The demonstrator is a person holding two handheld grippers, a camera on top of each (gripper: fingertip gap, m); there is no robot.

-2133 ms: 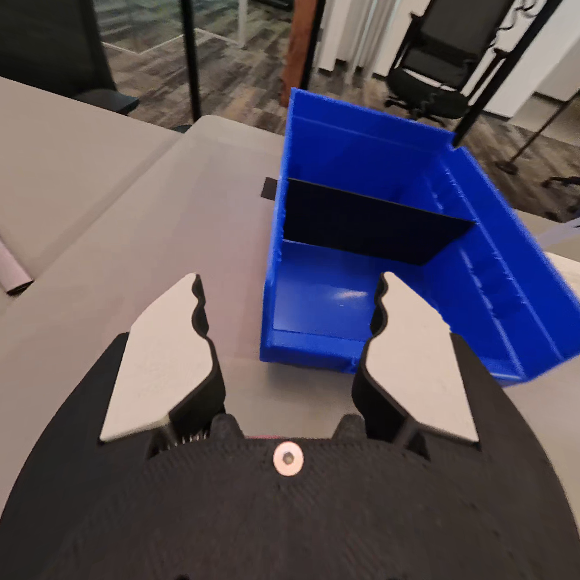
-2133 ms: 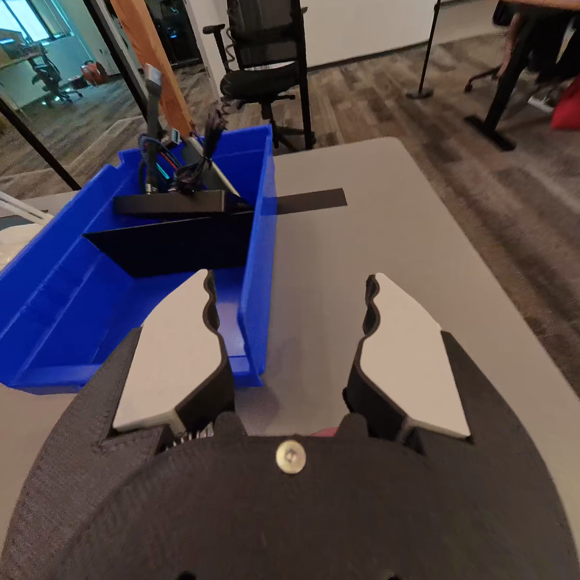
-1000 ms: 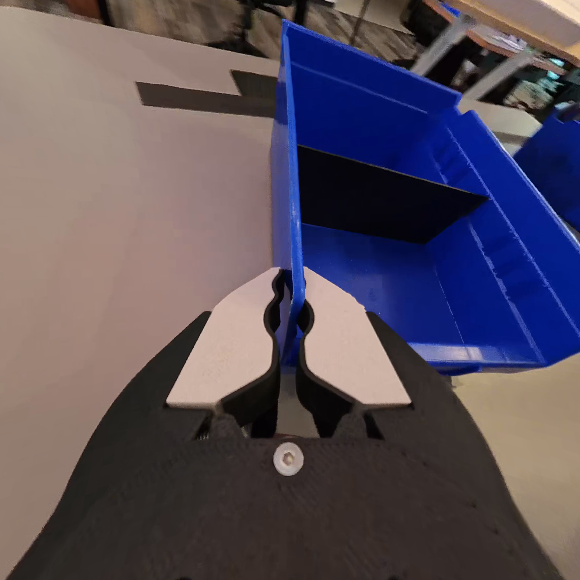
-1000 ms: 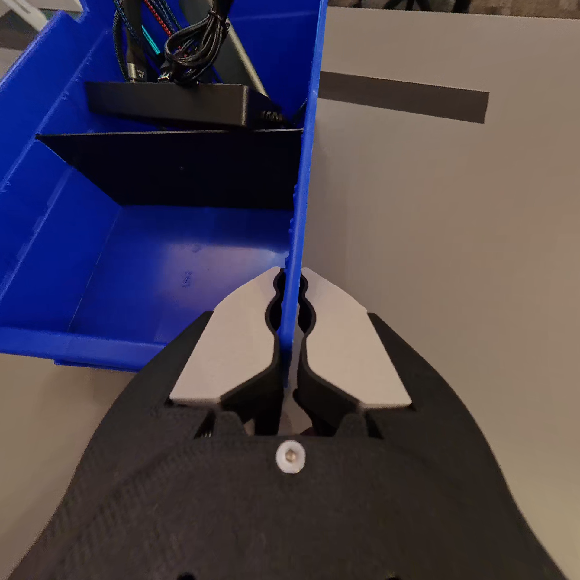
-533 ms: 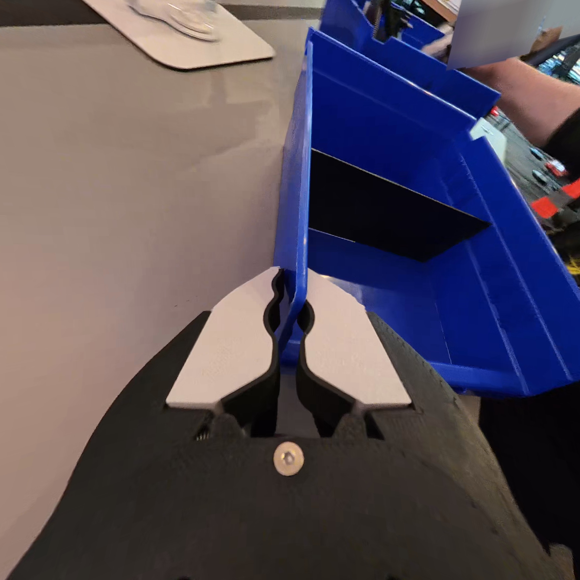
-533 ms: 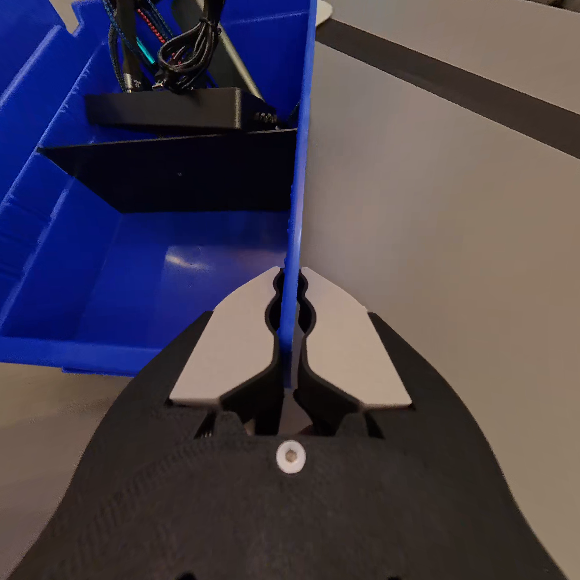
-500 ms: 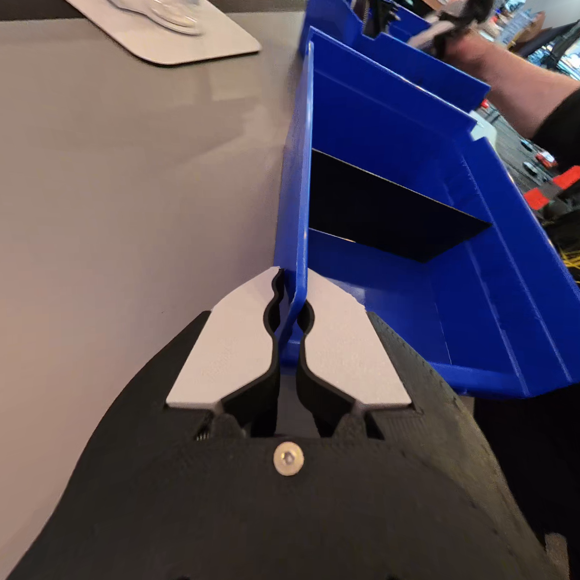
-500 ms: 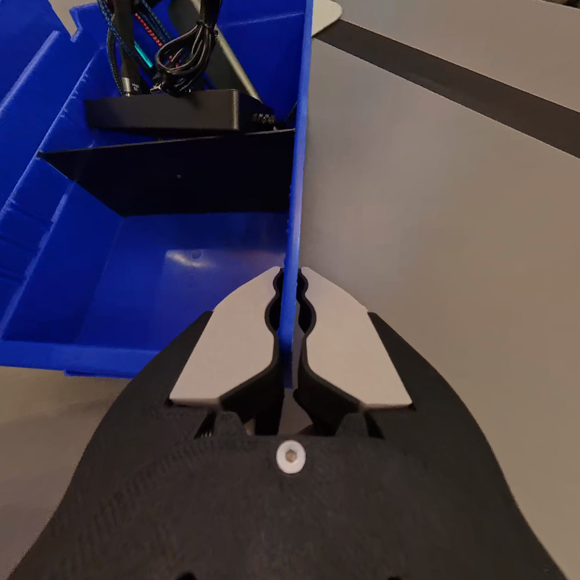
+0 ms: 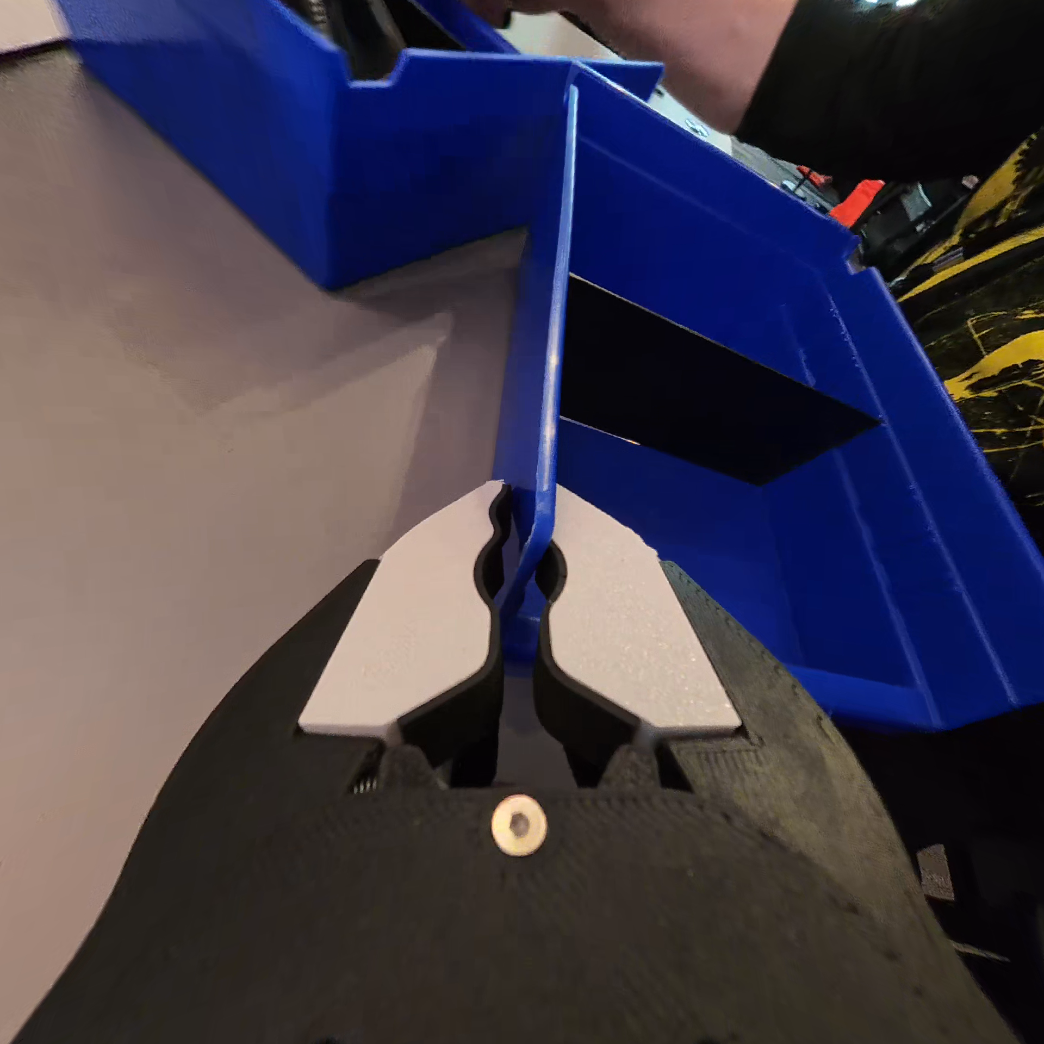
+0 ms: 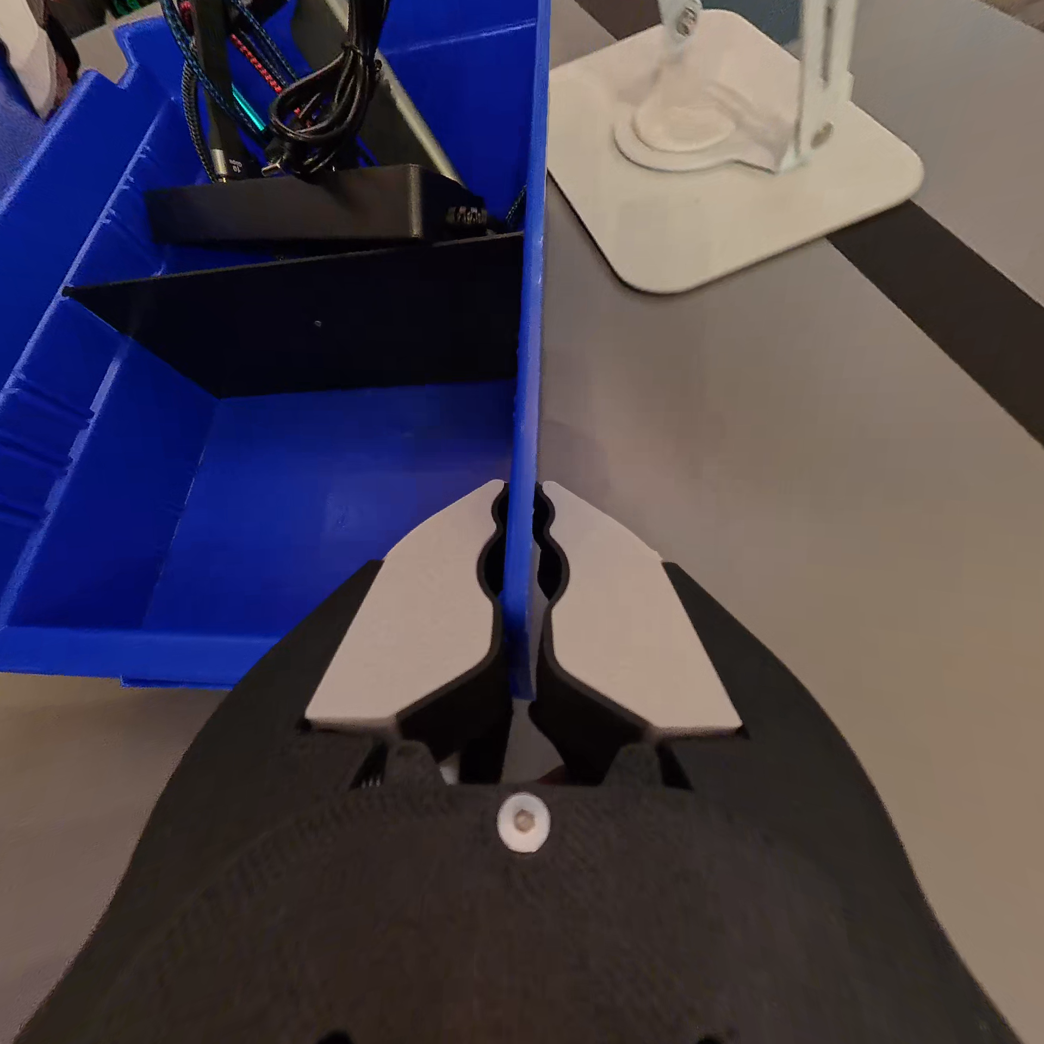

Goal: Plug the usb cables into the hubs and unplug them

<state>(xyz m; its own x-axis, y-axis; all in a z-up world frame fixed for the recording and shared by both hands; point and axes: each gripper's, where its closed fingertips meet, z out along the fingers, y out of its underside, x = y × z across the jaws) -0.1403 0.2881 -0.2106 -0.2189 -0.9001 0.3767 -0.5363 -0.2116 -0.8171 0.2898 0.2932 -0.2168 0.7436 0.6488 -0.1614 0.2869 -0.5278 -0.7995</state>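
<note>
A: Your left gripper clamps 1 side wall of the blue bin; a second bin shows only there.

B: Your right gripper clamps the opposite wall; only this view shows the black hub and cables behind the divider, cable tops cut off.

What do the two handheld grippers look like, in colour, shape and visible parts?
Both look alike. The left gripper and the right gripper each have a broad black body with a ribbed, printed texture and a silver screw head in the middle. Their jaws are two pointed fingers with flat pale grey tops and wavy black inner pads.
</note>
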